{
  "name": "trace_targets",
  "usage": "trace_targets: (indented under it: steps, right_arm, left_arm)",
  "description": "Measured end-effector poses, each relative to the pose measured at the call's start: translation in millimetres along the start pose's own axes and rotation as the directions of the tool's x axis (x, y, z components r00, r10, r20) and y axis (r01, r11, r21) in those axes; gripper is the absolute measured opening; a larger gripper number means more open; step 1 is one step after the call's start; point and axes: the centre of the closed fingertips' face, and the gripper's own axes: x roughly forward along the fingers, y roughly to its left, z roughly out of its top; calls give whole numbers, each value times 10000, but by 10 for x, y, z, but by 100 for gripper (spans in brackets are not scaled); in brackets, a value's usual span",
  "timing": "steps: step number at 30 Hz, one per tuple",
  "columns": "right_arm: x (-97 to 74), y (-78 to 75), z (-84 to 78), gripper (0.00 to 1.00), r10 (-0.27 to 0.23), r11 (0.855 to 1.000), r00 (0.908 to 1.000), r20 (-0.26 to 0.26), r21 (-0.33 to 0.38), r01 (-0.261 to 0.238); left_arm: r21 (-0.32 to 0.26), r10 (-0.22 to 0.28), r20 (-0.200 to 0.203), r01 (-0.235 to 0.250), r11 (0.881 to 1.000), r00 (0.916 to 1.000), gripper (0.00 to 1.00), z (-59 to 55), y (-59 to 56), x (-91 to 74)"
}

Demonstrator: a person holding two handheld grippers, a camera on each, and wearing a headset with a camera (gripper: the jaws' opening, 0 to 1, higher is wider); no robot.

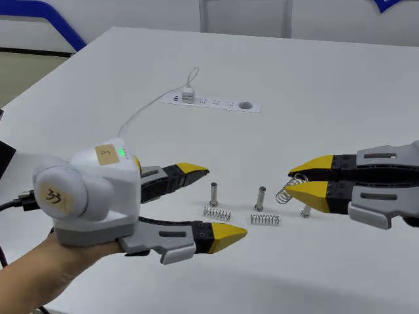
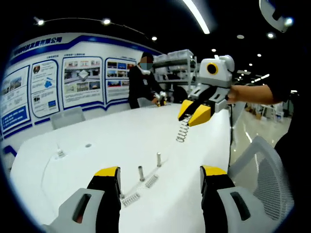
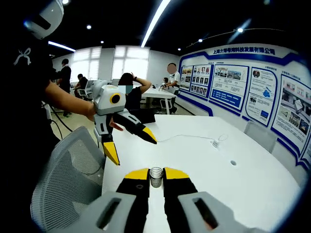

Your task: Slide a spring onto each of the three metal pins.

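Three short metal pins stand upright on the white table (image 1: 314, 98): the left pin (image 1: 213, 193), the middle pin (image 1: 260, 197) and the right pin (image 1: 306, 211). Two loose springs lie flat, one (image 1: 217, 212) before the left pin, the other (image 1: 264, 220) before the middle pin. My right gripper (image 1: 294, 181) is shut on a third spring (image 1: 285, 191), which hangs just above and left of the right pin. That held spring (image 3: 155, 176) sits between the yellow tips in the right gripper view. My left gripper (image 1: 219, 201) is open beside the left pin, holding nothing.
A white power strip (image 1: 211, 103) with a plugged charger (image 1: 188, 95) and a cable lies further back on the table. A mesh chair (image 3: 68, 170) stands off the table's edge. People stand in the background.
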Motion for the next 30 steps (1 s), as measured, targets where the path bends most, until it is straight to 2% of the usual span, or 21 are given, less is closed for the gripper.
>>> trace_targets:
  steps: [2, 5, 8, 12, 17, 18, 23, 25, 30]
  right_arm:
    - [-50, -106, -29, 11, -338, 9993, 9994, -75, 128, 339]
    - [-112, -227, -83, 11, -680, 9969, 9974, -250, 376, 689]
    - [-165, -363, -174, 11, -1206, 9923, 9899, -747, 196, 1223]
    - [-186, -512, -262, 11, -1655, 9842, 9801, -1096, 444, 1712]
    - [-156, -693, -428, 11, -2117, 9701, 9640, -1608, 848, 2272]
    - [-142, -738, -486, 11, -2240, 9631, 9586, -1760, 1105, 2453]
    - [-46, -888, -715, 11, -2502, 9451, 9423, -2226, 1551, 2876]
    - [-10, -918, -795, 11, -2496, 9401, 9385, -2385, 1725, 2939]
    - [58, -1016, -1019, 11, -2717, 9219, 9157, -2962, 1929, 3360]
  left_arm:
    - [-543, -31, 102, 36, 9985, 9999, 75, -4, 20, -34]
    - [-586, 229, 112, -222, 9980, 9997, 88, -21, 91, -67]
    - [-585, 432, 126, -424, 9974, 9990, 89, -36, 145, -96]
    - [-693, 811, 241, -793, 9944, 9964, 93, -39, 232, -143]
    - [-985, 1325, 35, -1315, 9864, 9912, 99, -152, 365, -212]
    - [-1061, 1446, -48, -1443, 9838, 9895, 100, -193, 390, -227]
    - [-1316, 1575, -228, -1592, 9784, 9872, 100, -312, 417, -267]
    - [-1351, 1613, -311, -1640, 9772, 9864, 100, -343, 425, -278]
    - [-1485, 1743, -495, -1798, 9724, 9835, 100, -423, 460, -322]
